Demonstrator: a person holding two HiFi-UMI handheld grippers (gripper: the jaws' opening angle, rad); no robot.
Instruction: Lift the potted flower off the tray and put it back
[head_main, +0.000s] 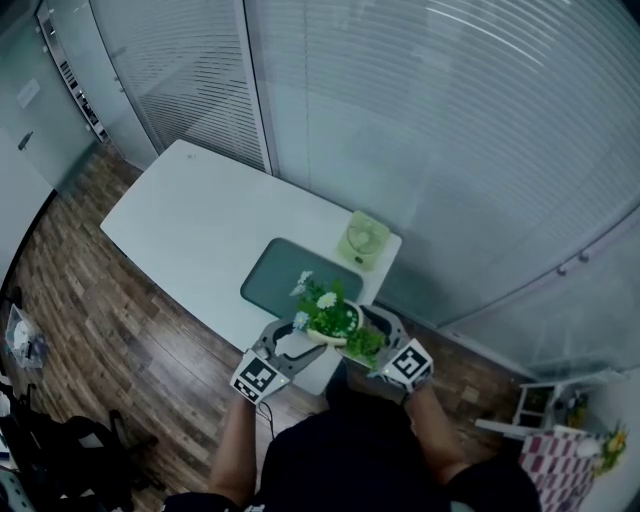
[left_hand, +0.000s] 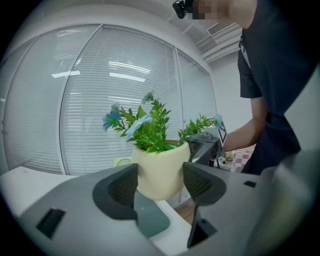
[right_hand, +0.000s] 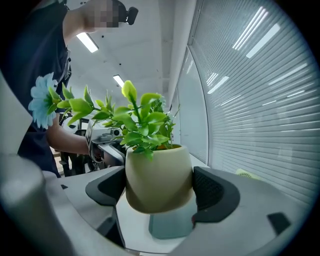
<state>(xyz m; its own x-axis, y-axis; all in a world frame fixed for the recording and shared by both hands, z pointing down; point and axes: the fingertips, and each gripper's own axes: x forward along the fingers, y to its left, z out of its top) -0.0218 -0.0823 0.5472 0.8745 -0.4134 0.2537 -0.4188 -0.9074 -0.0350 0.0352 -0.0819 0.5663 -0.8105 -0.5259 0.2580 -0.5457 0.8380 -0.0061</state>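
left gripper (left_hand: 159, 184) and right gripper (right_hand: 159, 192) pinch the potted flower (head_main: 333, 318) from both sides to hold it off the tray (head_main: 285, 278).

A white desk (head_main: 190, 215) stands cornerwise on a wood floor (head_main: 110, 340), its far side along a glass wall with blinds (head_main: 450, 130). A dark green tray (head_main: 282, 275) lies toward the desk's right end, and a pale green fan (head_main: 362, 240) sits just beyond it at the far right corner. At the near right corner is the potted flower (head_main: 332, 318) – cream pot, green leaves, pale blooms – overlapping the tray's near edge. The left gripper (head_main: 292, 340) and right gripper (head_main: 378, 335) flank it, one at each side.
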